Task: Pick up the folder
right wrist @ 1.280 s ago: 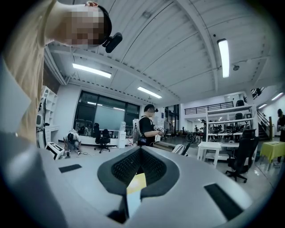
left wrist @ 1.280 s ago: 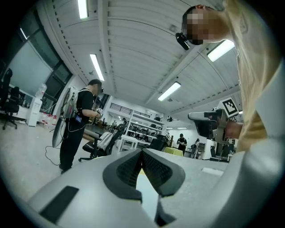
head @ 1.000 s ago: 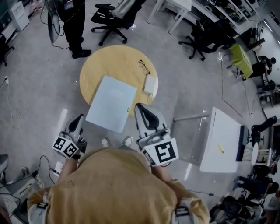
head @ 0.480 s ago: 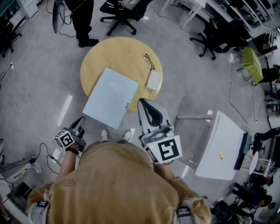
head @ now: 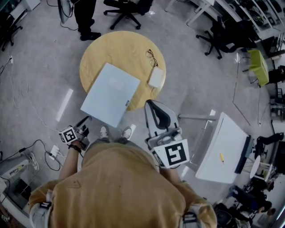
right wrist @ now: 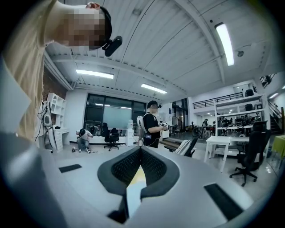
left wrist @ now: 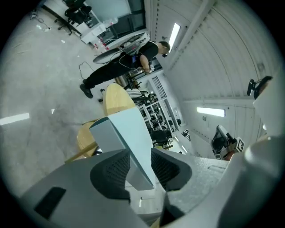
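A pale blue folder point(head: 110, 94) lies flat on the round yellow table point(head: 120, 49), its near corner jutting past the table's edge. My left gripper point(head: 86, 121) hangs low at the folder's near left side, below the table top. In the left gripper view the folder's corner point(left wrist: 127, 133) shows in the gap of the left gripper point(left wrist: 140, 152), whose jaws are opening; the pads do not press on it. My right gripper point(head: 150, 104) hovers by the table's near right edge, just right of the folder. The right gripper point(right wrist: 141, 150) has its tips together with nothing gripped.
Glasses point(head: 151, 57) and a small white case point(head: 156, 77) lie on the table's right side. A person point(head: 84, 18) stands beyond the table, with office chairs point(head: 127, 9) nearby. A white desk point(head: 222, 147) stands at right. Cables and a power strip point(head: 53, 153) lie on the floor at left.
My left gripper has dropped well down and rolled, ending below the table's edge at the folder's corner. The right gripper shifted slightly. The folder has stayed flat on the table.
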